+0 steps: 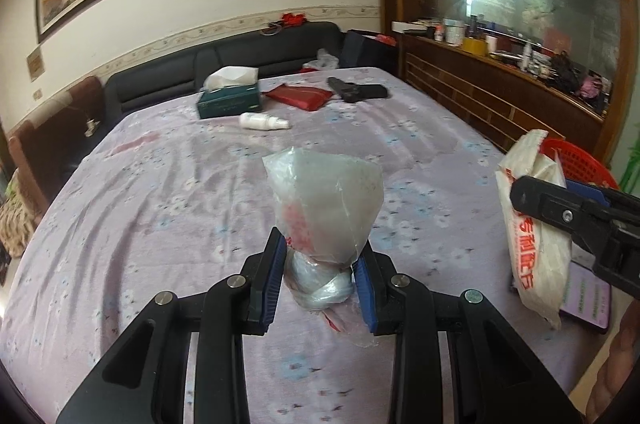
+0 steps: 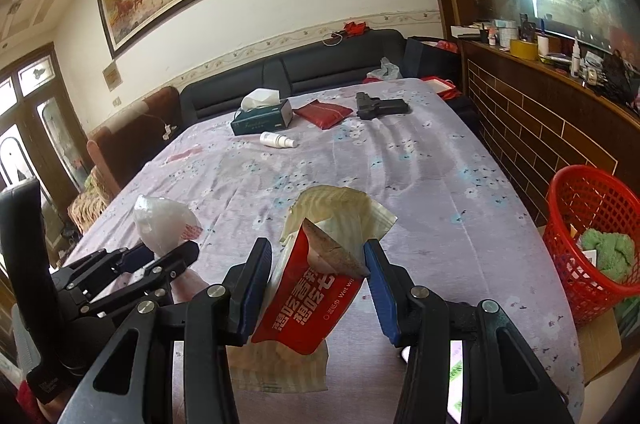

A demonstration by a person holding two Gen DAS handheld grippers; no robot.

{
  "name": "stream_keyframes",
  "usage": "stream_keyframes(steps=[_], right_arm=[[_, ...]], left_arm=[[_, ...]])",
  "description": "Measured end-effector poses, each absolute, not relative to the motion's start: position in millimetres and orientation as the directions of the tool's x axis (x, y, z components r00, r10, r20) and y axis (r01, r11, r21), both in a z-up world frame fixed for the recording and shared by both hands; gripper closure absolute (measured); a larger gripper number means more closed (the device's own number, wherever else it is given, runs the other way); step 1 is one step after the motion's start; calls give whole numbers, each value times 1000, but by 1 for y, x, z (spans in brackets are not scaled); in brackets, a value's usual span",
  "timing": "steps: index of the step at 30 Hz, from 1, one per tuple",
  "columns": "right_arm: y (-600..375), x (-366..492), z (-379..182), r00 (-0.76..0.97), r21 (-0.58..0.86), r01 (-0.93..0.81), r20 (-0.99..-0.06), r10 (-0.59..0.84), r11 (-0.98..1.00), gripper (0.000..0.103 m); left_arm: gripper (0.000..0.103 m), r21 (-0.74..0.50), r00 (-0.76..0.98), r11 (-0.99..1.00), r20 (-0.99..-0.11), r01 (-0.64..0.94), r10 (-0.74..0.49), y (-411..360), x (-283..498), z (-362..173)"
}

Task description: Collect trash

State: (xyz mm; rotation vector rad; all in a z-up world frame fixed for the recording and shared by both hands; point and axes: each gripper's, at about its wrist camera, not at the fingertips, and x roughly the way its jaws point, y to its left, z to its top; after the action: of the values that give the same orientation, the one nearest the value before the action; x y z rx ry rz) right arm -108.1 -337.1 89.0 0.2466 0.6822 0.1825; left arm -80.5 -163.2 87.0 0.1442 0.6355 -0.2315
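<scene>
Two pieces of trash are in your grippers, both held above the bed [image 2: 420, 160] with its floral lilac sheet.

Item 1: your left gripper [image 1: 320, 264] is clamped narrow on a crumpled clear plastic bag [image 1: 324, 208]; its blue pads pinch the twisted neck, and the puffed body stands up above the fingers. From the right wrist view this gripper [image 2: 160, 256] sits to the left with the bag [image 2: 164, 220].

Item 2: your right gripper [image 2: 318, 280] is closed partway on a red wet-wipe packet [image 2: 308, 300], tilted, with a pale wrapper [image 2: 344, 212] showing behind it. From the left wrist view this gripper [image 1: 560, 208] sits at the right edge.

Item 3: a red mesh basket [image 2: 592, 244] stands beside the bed to the right, with something green inside.

Item 4, far end of the bed: a green tissue box [image 2: 262, 118], a white spray bottle [image 2: 278, 140], a red pouch [image 2: 324, 114], and a black pistol-shaped object [image 2: 380, 106], all lying apart from one another.
</scene>
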Motion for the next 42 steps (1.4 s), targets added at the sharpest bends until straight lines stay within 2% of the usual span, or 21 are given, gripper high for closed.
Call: stream_keyframes(steps=[6,13,19,26,27,28,29,30,36,38,40,42], right_arm=[[-406,-123,105,801,307,28,-576,162,951,52],[-527,-142,116,805,263,249,-591,-48,932,51],[-606,-140,115,788,281,336,-607,-104,899,51],[-668,-122,92,761,311,379,-640,-102,871,49],[-671,-117,89,754,308,374,-650,-93,875,47],[-674,-113,85,743,301,375,-663,-90,877,41],[-675,-110,81,738,296,376,-669,-90,878,37],[-676,-108,79,735,292,374,-672,-90,881,30],[-674,-128,88,759,309,388,-642,-111,869,28],[-668,-138,95,765,291,401,-628,-142,869,27],[-653,-152,105,759,239,430,-618,-205,871,16],[-631,-171,116,745,167,474,-600,-293,864,11]], left_arm=[[72,-17,691,897,-631,441,-352,-222,-75,109],[72,-122,529,771,-660,625,-533,-328,-64,124],[72,-197,425,690,-662,697,-617,-420,-53,124],[71,-228,383,686,-689,691,-616,-489,-29,99],[69,-227,382,690,-694,688,-610,-493,-26,95],[60,-228,381,694,-699,683,-605,-496,-22,92],[45,-229,382,698,-702,678,-601,-498,-21,91],[41,-232,389,709,-703,666,-595,-496,-19,90],[39,-225,424,720,-680,656,-598,-467,-29,100],[34,-198,462,730,-659,654,-593,-451,-39,106],[27,-162,508,742,-633,651,-584,-430,-52,113],[19,-130,549,752,-605,646,-576,-408,-66,119]])
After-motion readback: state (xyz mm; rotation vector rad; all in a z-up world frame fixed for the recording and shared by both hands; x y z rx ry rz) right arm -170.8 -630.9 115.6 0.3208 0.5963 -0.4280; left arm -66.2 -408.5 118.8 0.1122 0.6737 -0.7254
